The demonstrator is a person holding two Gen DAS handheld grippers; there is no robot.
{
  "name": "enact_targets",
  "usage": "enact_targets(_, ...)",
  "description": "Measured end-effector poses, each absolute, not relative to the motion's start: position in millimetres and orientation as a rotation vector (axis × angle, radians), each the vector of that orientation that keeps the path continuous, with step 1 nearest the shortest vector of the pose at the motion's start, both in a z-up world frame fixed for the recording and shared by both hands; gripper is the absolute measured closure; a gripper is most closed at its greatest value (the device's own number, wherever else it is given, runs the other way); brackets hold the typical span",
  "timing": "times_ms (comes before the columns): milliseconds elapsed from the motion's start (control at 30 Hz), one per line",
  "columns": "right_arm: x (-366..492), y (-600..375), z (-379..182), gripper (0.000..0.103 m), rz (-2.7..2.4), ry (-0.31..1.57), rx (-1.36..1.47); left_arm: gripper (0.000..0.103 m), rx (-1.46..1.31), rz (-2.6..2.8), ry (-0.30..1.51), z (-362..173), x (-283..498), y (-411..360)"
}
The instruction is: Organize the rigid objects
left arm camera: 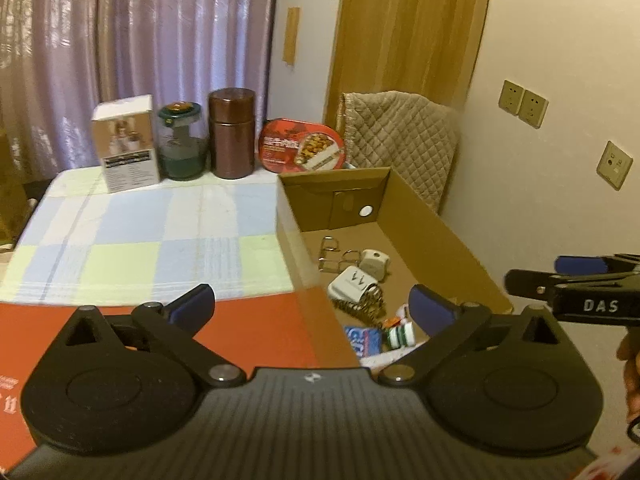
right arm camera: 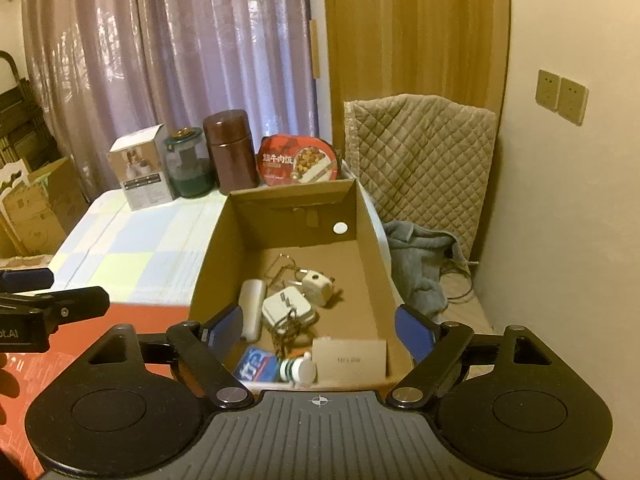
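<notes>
I am holding both grippers above the near end of the table, and I am taking the cardboard box (right arm camera: 372, 248) as my landmark throughout.

Far left of the box, at the table's back edge, a white carton (left arm camera: 126, 144) is standing upright. Next toward the box, a green jar (left arm camera: 182, 144) is standing upright beside it. Next, a brown canister (left arm camera: 232, 134) is standing upright, its long axis vertical. Just behind the box's far-left corner, a red meal tray (left arm camera: 302, 146) is leaning on edge, face toward me. All four are sitting outside the box, so I am judging them the things left to organize.

My left gripper (left arm camera: 310, 308) is hovering released over the box's near-left corner, nothing between its pads; a red board (left arm camera: 248, 332) is lying under it, against the box's left wall.

Inside the box, two white plugs (right arm camera: 298, 300), wire clips, a white tube, a blue packet and a small bottle are lying loose on the floor.

My right gripper (right arm camera: 318, 326) is hovering released over the box's near end, nothing between its pads.

Governing relation: the back row is lying ahead and to the left of both grippers, well apart from them. I am judging the left hand nearer to the carton, jar and canister, and the tray about as reachable by either hand.
</notes>
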State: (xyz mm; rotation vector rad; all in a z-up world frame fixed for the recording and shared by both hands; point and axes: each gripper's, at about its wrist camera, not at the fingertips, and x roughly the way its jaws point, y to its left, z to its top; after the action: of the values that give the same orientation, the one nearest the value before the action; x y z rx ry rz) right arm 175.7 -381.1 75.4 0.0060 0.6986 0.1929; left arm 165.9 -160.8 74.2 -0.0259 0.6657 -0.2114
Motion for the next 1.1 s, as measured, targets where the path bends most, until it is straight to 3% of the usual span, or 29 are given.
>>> enact_targets(633, 75.1, -376.4, 77.7, 0.021, 0.183, 0.717, 0.003, 0.002, -0.064, -0.178, 0.731, 61.0, 58.6, -151.2)
enact_targets(1100, 27.0, -372.8, 70.6, 0.021, 0.197, 0.701, 0.044, 0.002, -0.086, -0.144, 0.735, 51.4, 20.7, -152.0)
